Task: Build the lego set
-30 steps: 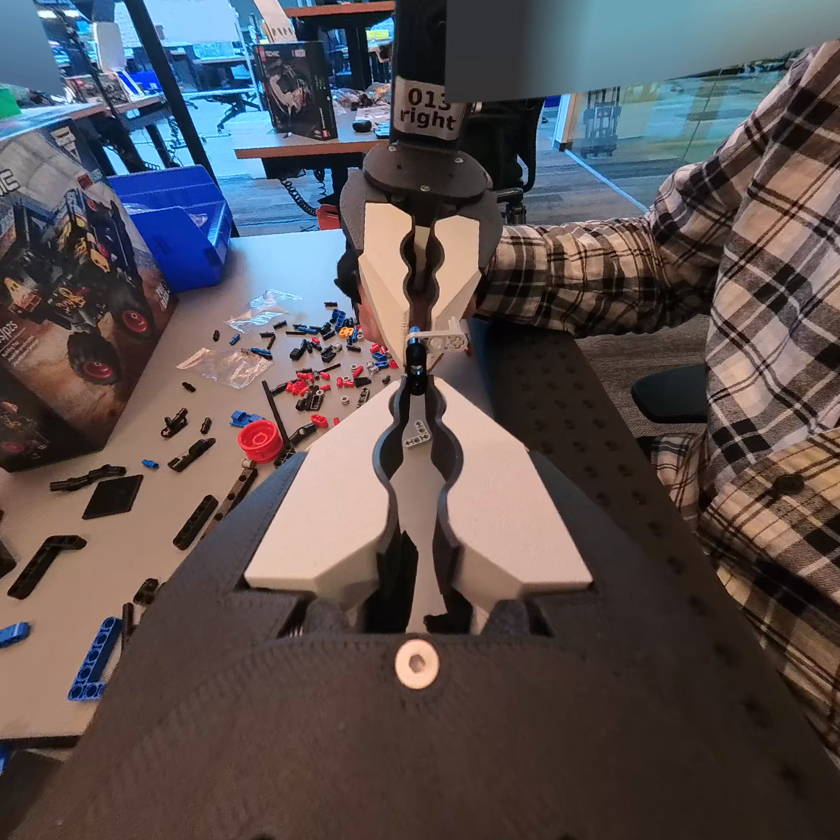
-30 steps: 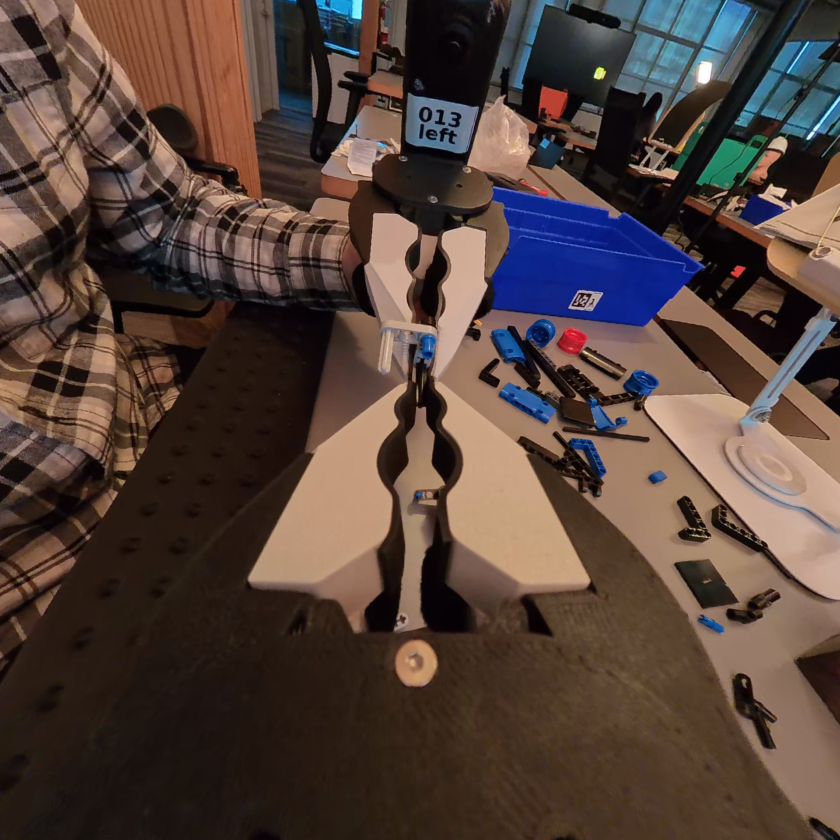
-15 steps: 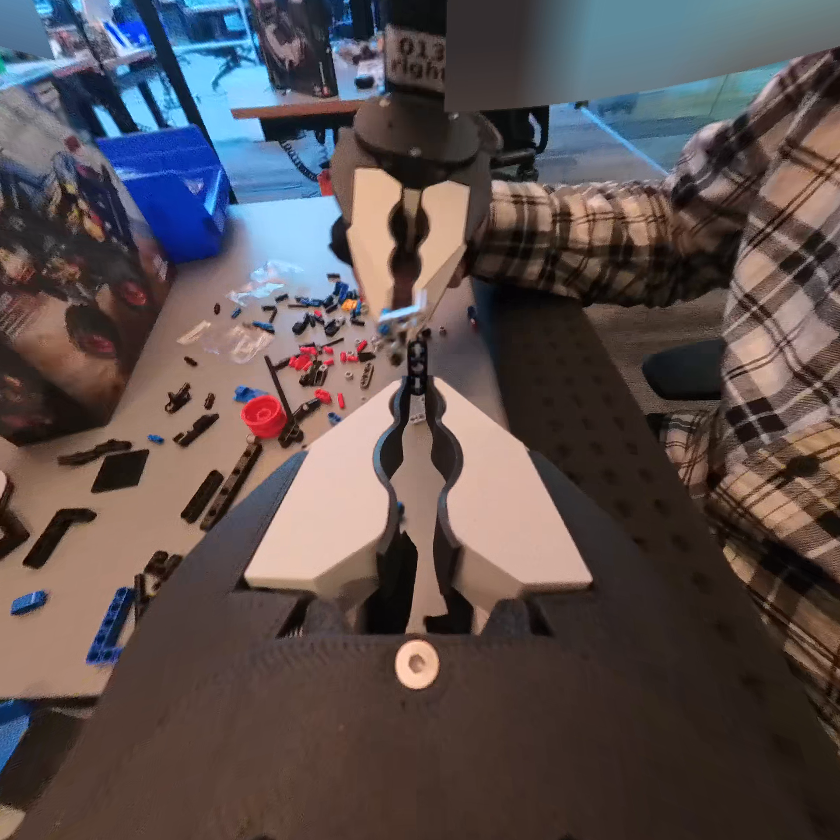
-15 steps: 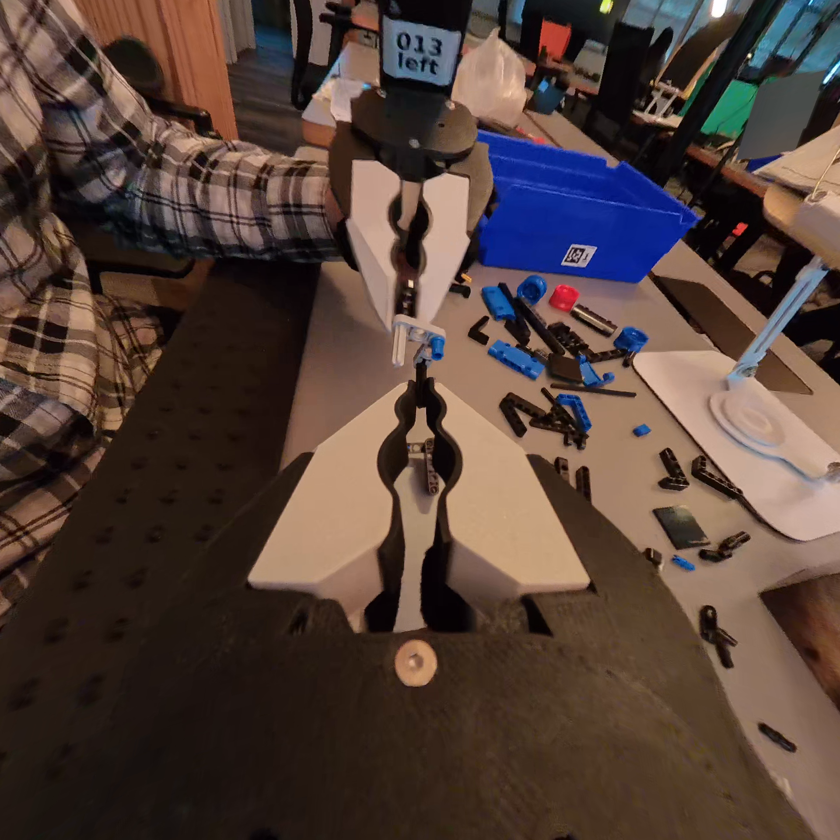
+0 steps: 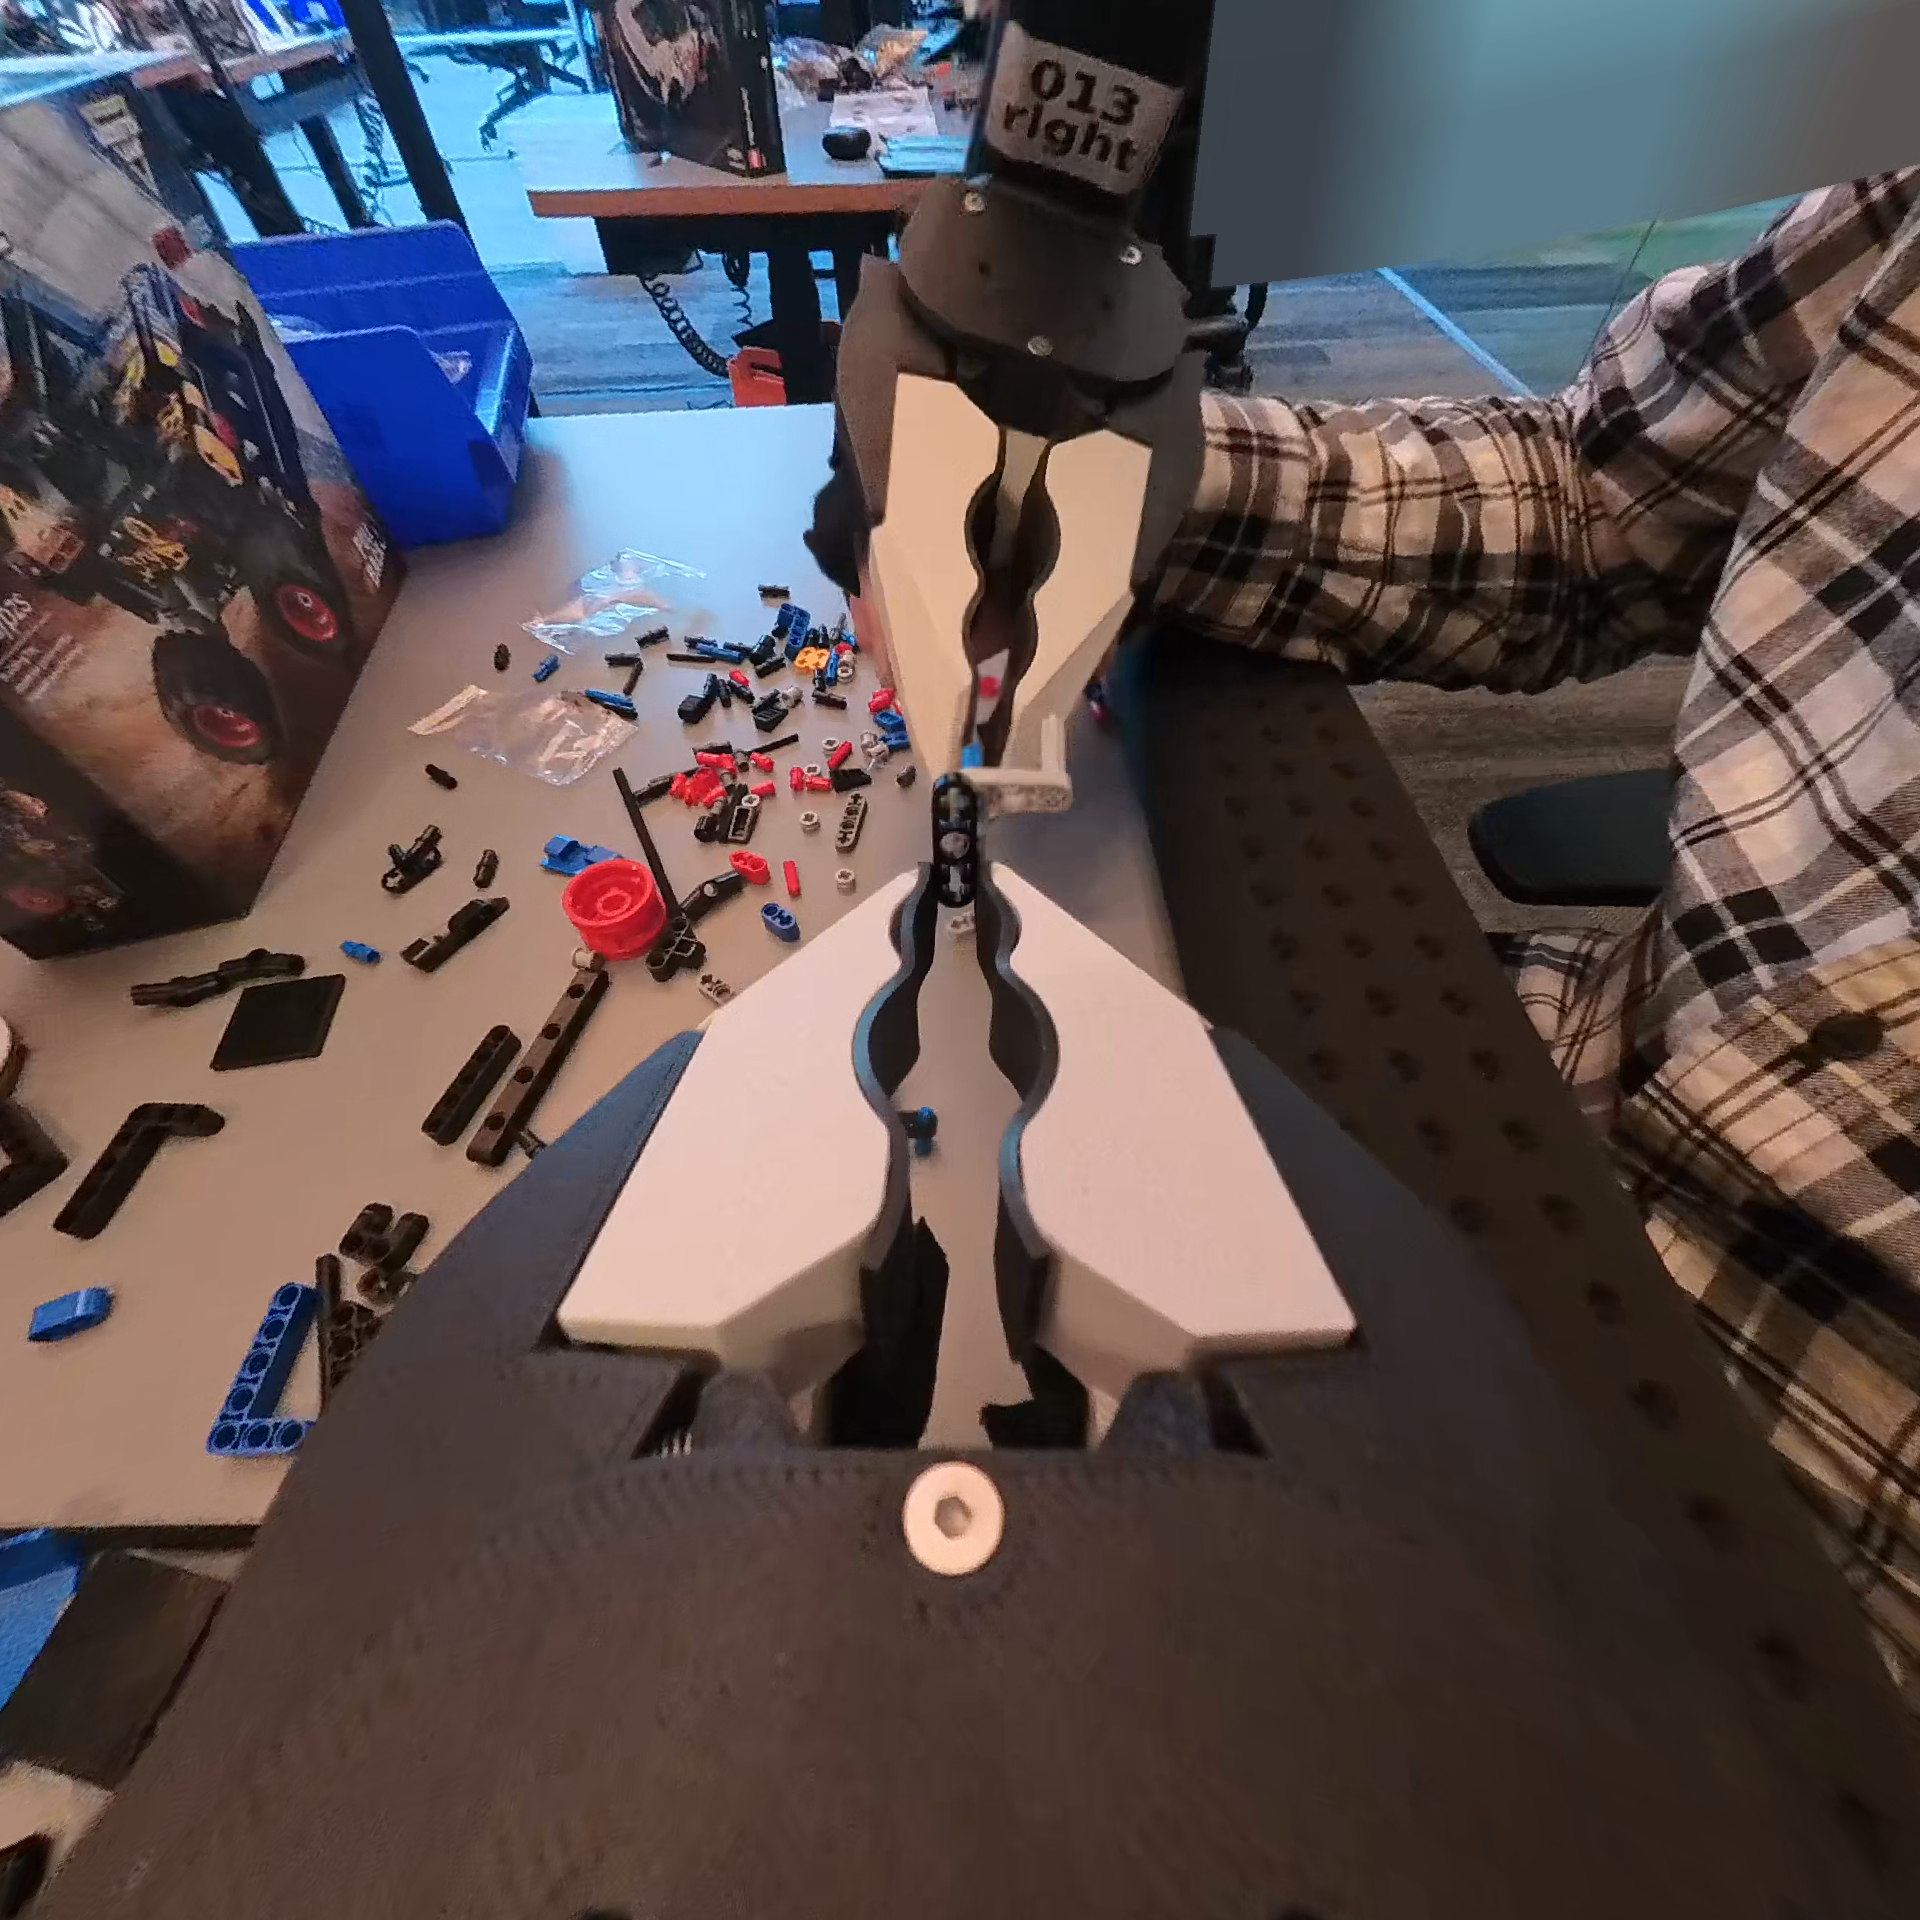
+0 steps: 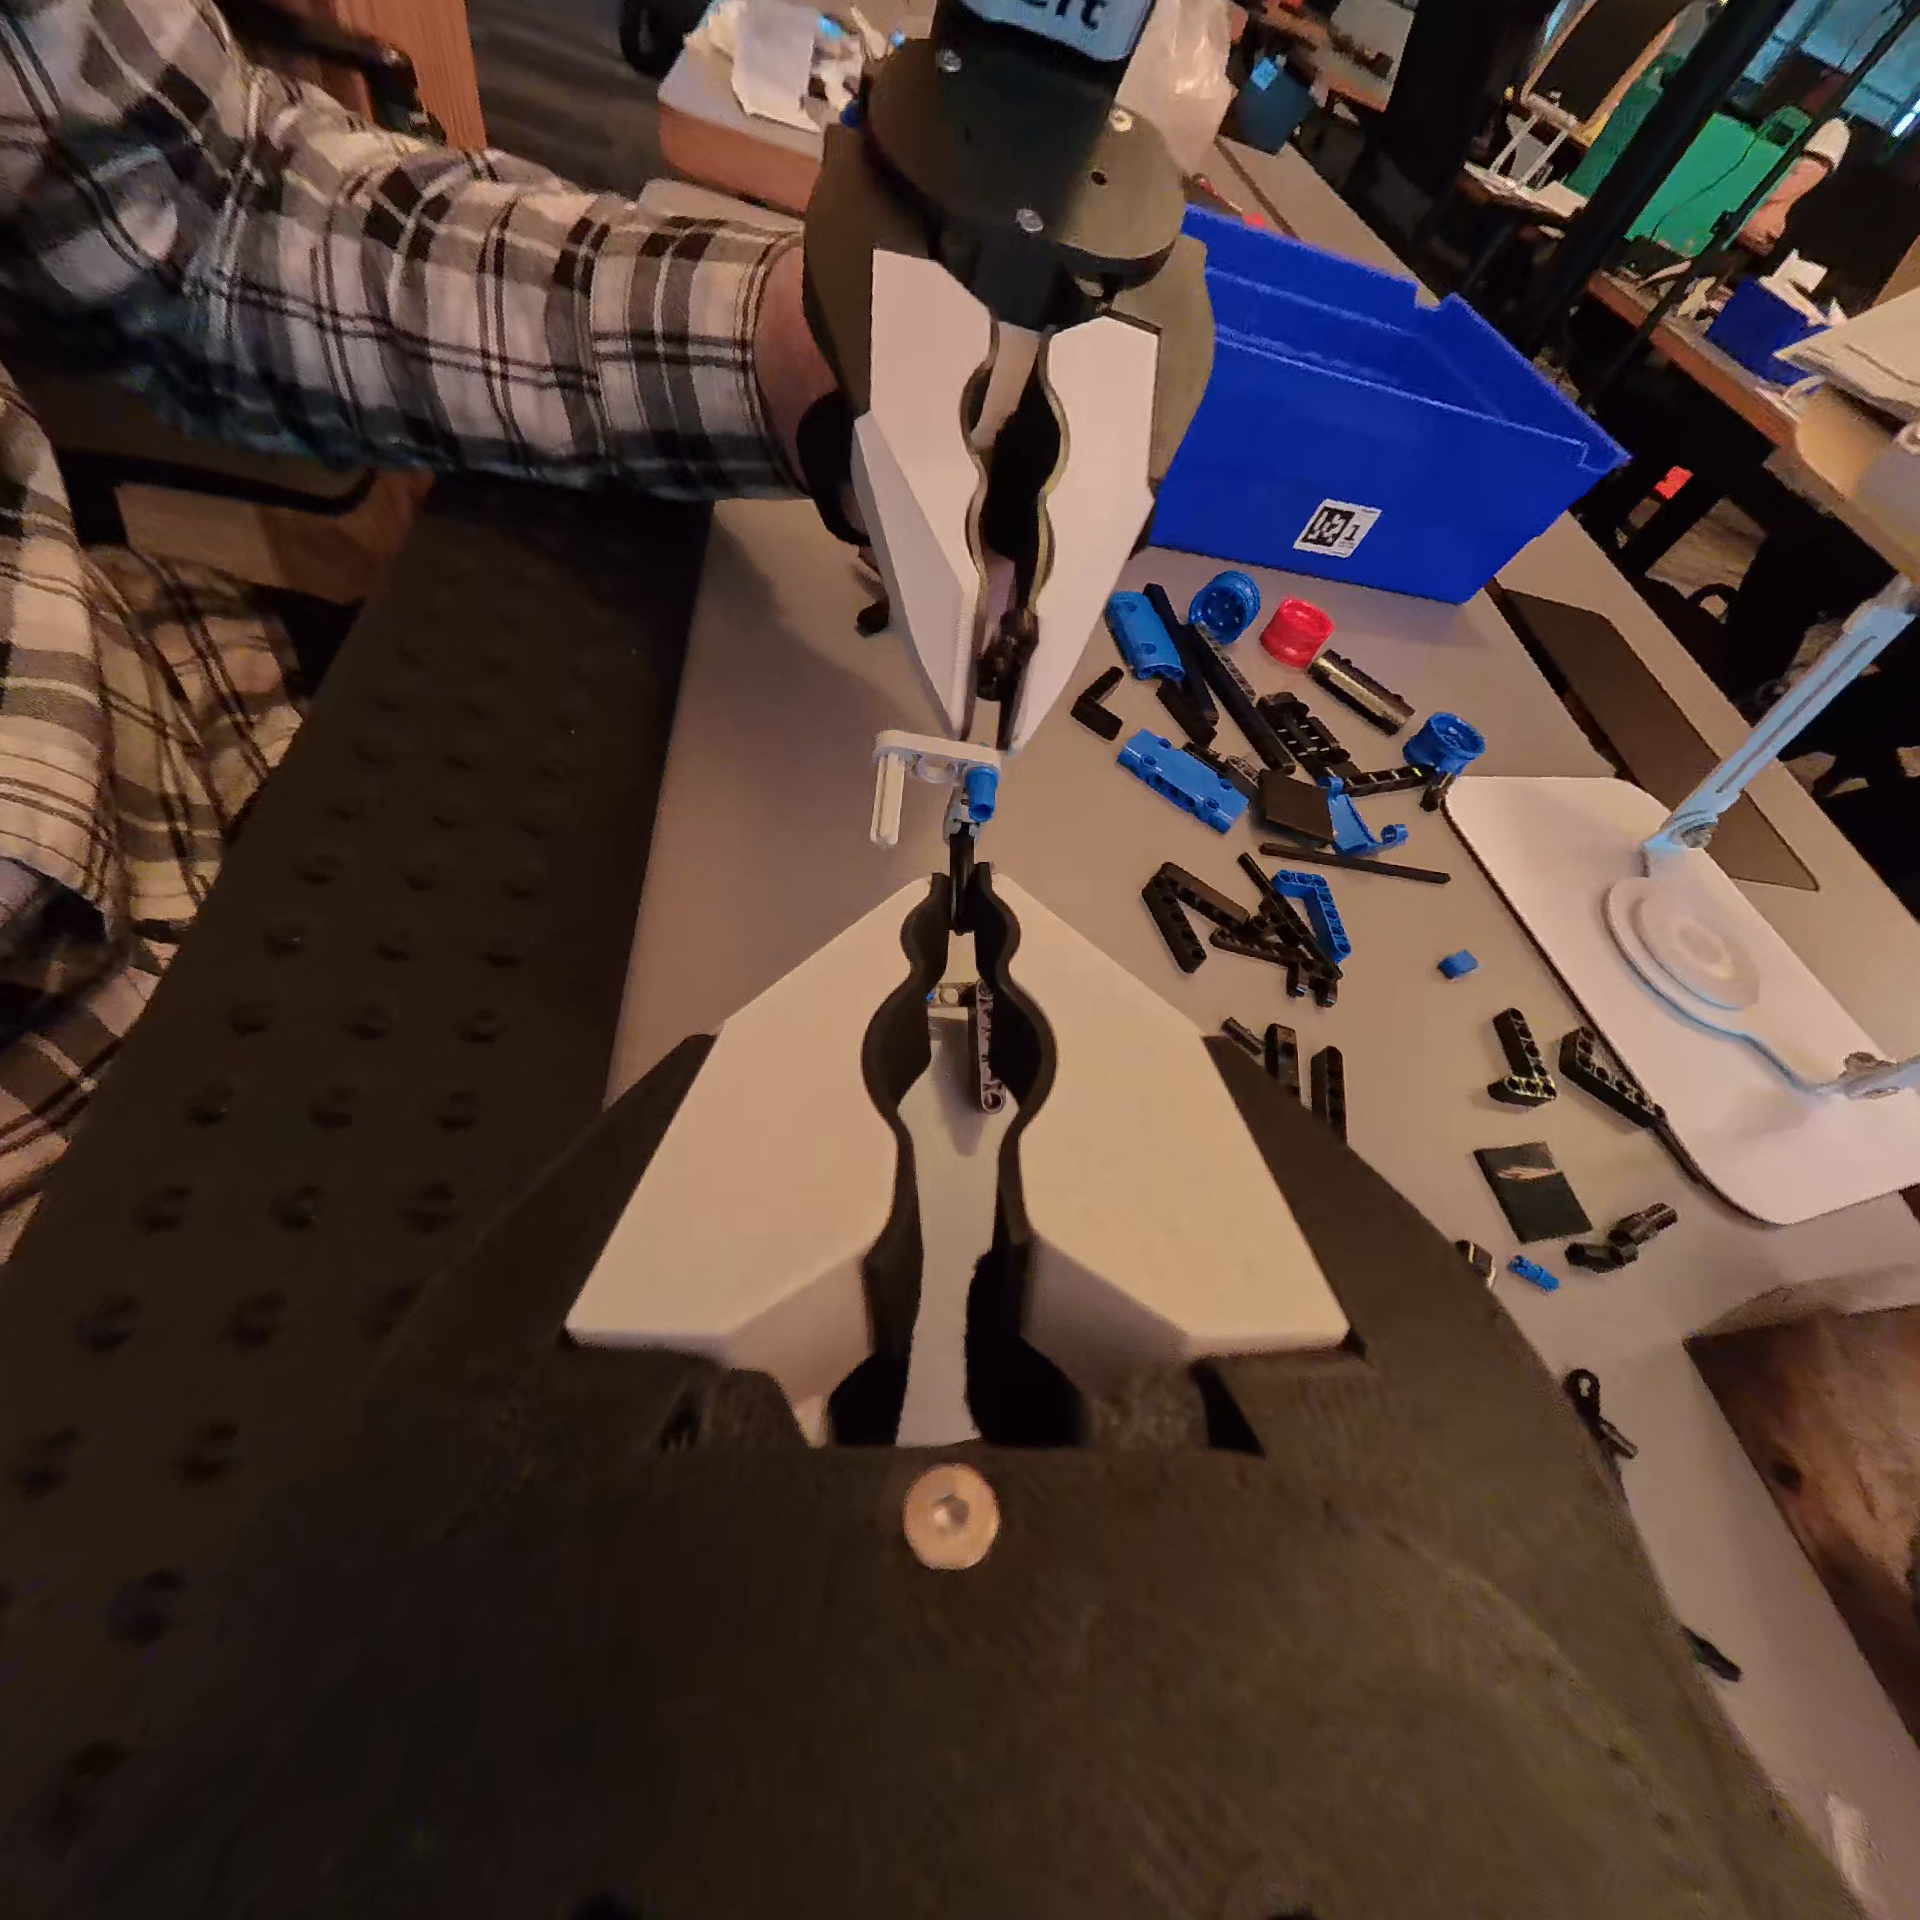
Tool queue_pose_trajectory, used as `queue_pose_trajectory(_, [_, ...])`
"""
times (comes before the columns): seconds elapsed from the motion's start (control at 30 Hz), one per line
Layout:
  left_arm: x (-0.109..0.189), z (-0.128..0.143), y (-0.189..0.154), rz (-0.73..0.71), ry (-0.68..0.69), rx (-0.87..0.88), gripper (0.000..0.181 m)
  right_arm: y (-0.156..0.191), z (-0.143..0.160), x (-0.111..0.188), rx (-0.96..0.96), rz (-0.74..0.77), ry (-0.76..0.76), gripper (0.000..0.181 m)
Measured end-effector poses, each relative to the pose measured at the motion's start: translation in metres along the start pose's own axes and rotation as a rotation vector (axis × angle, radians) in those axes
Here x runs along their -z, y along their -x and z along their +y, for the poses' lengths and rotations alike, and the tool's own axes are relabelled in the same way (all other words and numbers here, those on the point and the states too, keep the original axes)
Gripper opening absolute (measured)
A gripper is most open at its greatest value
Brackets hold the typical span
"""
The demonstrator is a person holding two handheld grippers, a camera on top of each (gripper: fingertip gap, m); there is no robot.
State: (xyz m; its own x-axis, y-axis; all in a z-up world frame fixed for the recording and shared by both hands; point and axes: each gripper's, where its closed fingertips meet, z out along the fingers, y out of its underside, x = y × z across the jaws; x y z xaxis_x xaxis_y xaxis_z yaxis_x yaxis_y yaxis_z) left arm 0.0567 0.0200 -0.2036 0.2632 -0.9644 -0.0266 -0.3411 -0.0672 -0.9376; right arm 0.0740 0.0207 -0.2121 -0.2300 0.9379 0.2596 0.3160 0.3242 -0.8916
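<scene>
Black beam [image 5: 954,840] upright at the centre of the left wrist view, lower end pinched between the closed fingertips of the left gripper [image 5: 951,896], upper end poking out toward 12 o'clock. Touching its top, toward 1 o'clock, a white angled piece [image 5: 1023,788] with a blue pin [image 5: 971,753] just beside it, both right at the tips of the right gripper [image 5: 992,743], reaching in from 12 o'clock.

Seen from the right wrist view: right gripper clamped shut on a thin black piece [image 6: 964,862] running toward 12 o'clock up to the blue pin, with the white angled piece at 10 o'clock of that pin, just under the opposite tips. The two halves joined or merely touching: cannot tell.

All of it held in the air above the grey table [image 5: 675,499]. Below, from 9 to 11 o'clock of the left gripper, loose pieces [image 5: 748,727] in black, red and blue, a red wheel hub [image 5: 613,909] and clear plastic bags [image 5: 530,727]. Farther out at 10 o'clock, a blue bin [image 5: 416,384] and the set's box [image 5: 156,520]. At 3 o'clock, a black perforated board [image 5: 1351,935] and a plaid sleeve [image 5: 1455,540].
</scene>
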Motion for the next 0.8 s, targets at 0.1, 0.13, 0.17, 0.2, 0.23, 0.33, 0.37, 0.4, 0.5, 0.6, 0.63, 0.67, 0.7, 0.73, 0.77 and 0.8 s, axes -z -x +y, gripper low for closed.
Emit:
queue_pose_trajectory(0.1, [0.004, 0.003, 0.002, -0.016, 0.016, -0.004, 0.005, 0.005, 0.006, -0.009, 0.063, 0.007, 0.063, 0.002])
queue_pose_trajectory(0.13, [0.007, 0.004, 0.003, -0.023, 0.025, -0.003, 0.005, 0.007, 0.008, -0.011, 0.078, 0.008, 0.085, 0.002])
queue_pose_trajectory(0.17, [0.010, 0.005, 0.004, -0.025, 0.036, 0.000, 0.005, 0.009, 0.009, -0.014, 0.092, 0.006, 0.105, 0.002])
queue_pose_trajectory(0.2, [0.011, 0.007, 0.003, -0.022, 0.057, 0.008, 0.005, 0.013, 0.011, -0.018, 0.108, 0.000, 0.131, 0.002])
queue_pose_trajectory(0.23, [0.012, 0.012, 0.004, -0.035, 0.086, 0.007, 0.005, 0.017, 0.015, -0.023, 0.125, -0.010, 0.163, 0.002])
queue_pose_trajectory(0.33, [0.010, 0.037, 0.002, -0.044, 0.216, 0.011, 0.005, 0.024, 0.029, -0.036, 0.200, -0.016, 0.258, 0.002])
queue_pose_trajectory(0.37, [0.009, 0.045, 0.001, -0.046, 0.254, 0.024, 0.005, 0.026, 0.029, -0.038, 0.208, -0.021, 0.261, 0.002])
queue_pose_trajectory(0.4, [0.008, 0.053, -0.003, -0.037, 0.294, 0.040, 0.005, 0.026, 0.028, -0.039, 0.208, -0.020, 0.252, 0.002])
queue_pose_trajectory(0.5, [0.007, 0.081, -0.005, -0.057, 0.428, 0.060, 0.005, 0.020, 0.030, -0.034, 0.187, -0.009, 0.241, 0.002])
queue_pose_trajectory(0.6, [0.002, 0.103, -0.009, -0.033, 0.527, 0.087, 0.005, 0.018, 0.033, -0.033, 0.182, -0.005, 0.238, 0.002])
queue_pose_trajectory(0.63, [0.001, 0.109, -0.011, -0.019, 0.555, 0.087, 0.005, 0.019, 0.034, -0.033, 0.186, -0.007, 0.241, 0.002])
queue_pose_trajectory(0.67, [0.000, 0.112, -0.011, -0.016, 0.567, 0.091, 0.005, 0.019, 0.036, -0.033, 0.185, -0.010, 0.246, 0.002])
queue_pose_trajectory(0.7, [-0.002, 0.114, -0.012, -0.011, 0.573, 0.097, 0.005, 0.019, 0.038, -0.034, 0.181, -0.012, 0.251, 0.002])
queue_pose_trajectory(0.73, [-0.003, 0.116, -0.014, -0.001, 0.577, 0.099, 0.006, 0.019, 0.039, -0.034, 0.176, -0.013, 0.254, 0.002])
queue_pose_trajectory(0.77, [-0.003, 0.116, -0.013, -0.005, 0.574, 0.099, 0.010, 0.018, 0.040, -0.034, 0.169, -0.015, 0.251, 0.002])
queue_pose_trajectory(0.8, [-0.003, 0.115, -0.012, -0.014, 0.565, 0.104, 0.015, 0.018, 0.039, -0.033, 0.159, -0.018, 0.243, 0.002])
